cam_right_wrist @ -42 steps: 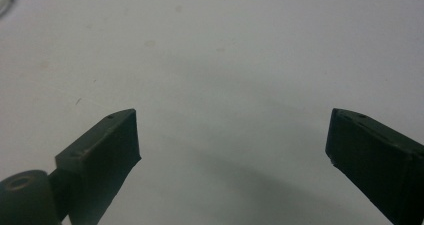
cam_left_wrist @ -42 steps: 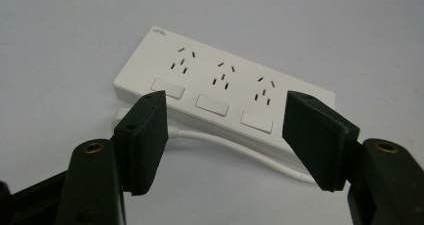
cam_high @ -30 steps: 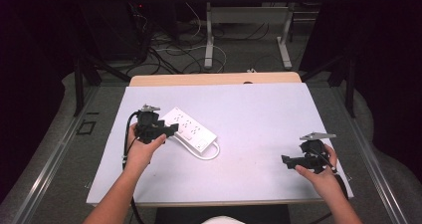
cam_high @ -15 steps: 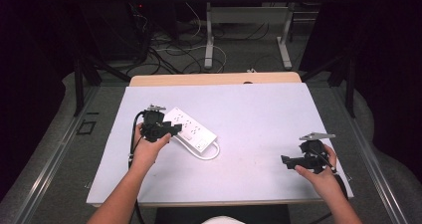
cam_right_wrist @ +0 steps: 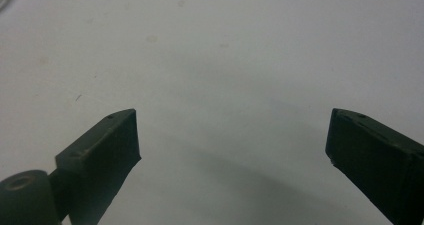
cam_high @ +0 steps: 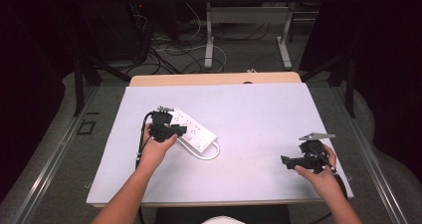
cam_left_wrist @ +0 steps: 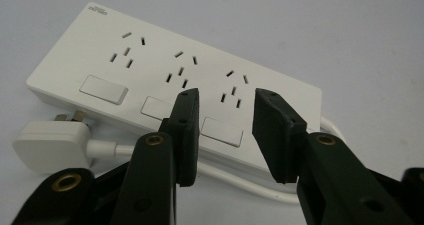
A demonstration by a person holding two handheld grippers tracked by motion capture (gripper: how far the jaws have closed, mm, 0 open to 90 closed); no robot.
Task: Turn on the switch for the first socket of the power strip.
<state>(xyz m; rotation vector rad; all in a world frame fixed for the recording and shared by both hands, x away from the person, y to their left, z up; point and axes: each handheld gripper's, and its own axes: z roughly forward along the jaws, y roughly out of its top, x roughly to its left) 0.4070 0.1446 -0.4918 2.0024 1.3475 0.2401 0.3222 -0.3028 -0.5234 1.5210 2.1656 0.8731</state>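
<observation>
A white power strip (cam_high: 198,132) lies left of the table's centre, with three socket groups and three rocker switches (cam_left_wrist: 222,131). Its white plug (cam_left_wrist: 49,146) and cable (cam_left_wrist: 240,177) rest on the table beside it. My left gripper (cam_high: 178,130) hovers low over the strip's near end. Its jaws are open with a narrow gap, nothing between them, and frame the third socket group (cam_left_wrist: 222,130). My right gripper (cam_high: 287,160) is held at the table's right front. It is wide open (cam_right_wrist: 232,145) over bare table surface.
The pale table top (cam_high: 259,114) has a wooden strip (cam_high: 214,78) along its far edge. Beyond it, cables and table legs (cam_high: 209,40) stand on the dark floor. A loop of the strip's cable (cam_high: 211,154) curls toward the front.
My left gripper has shifted a little to the right, closer over the power strip. The right gripper has stayed where it was.
</observation>
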